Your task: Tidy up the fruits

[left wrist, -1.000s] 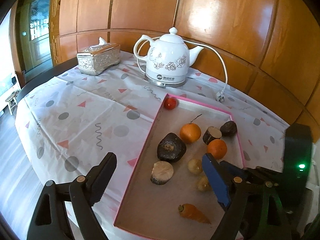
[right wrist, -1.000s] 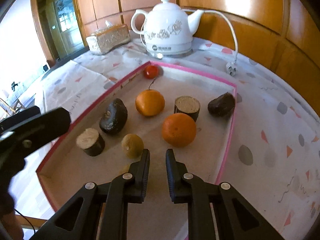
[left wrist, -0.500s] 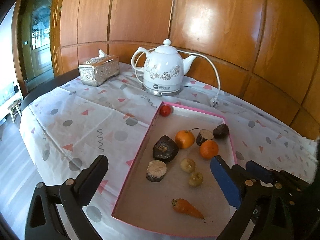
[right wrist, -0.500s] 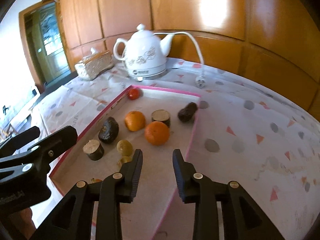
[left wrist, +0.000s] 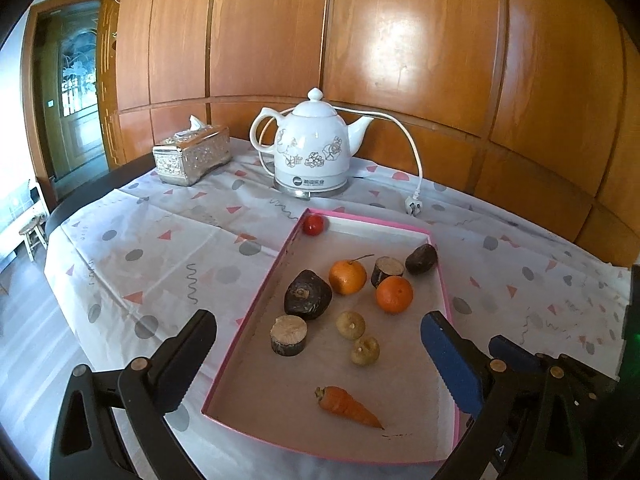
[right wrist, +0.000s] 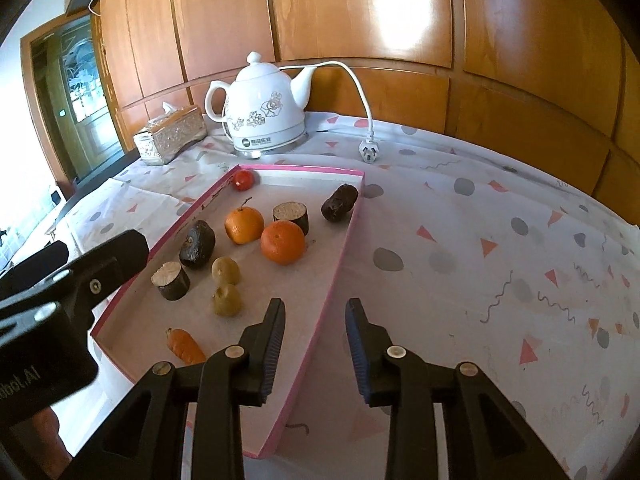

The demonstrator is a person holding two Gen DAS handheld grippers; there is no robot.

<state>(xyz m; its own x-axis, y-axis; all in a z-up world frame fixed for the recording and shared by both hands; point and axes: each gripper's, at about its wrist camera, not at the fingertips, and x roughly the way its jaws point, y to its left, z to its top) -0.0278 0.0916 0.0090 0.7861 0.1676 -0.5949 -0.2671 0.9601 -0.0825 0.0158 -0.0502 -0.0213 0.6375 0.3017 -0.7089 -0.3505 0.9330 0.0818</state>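
A shallow pink-rimmed tray lies on the patterned tablecloth. It holds two oranges, a small red tomato, two dark fruits, two cut brown stubs, two small yellowish fruits and a carrot. My left gripper hangs wide open above the tray's near half and holds nothing. My right gripper is a little open over the tray's right rim, with nothing between its fingers. In the right wrist view the carrot lies left of it.
A white flowered kettle stands behind the tray, its cord and plug lying on the cloth. A silver tissue box sits at the back left. Wood panelling backs the table. The round table's edge falls away at the left, towards a door.
Both grippers have drawn back and risen from the tray, so more of it shows. The left jaws spread wider. The right jaws went from nearly shut to slightly open.
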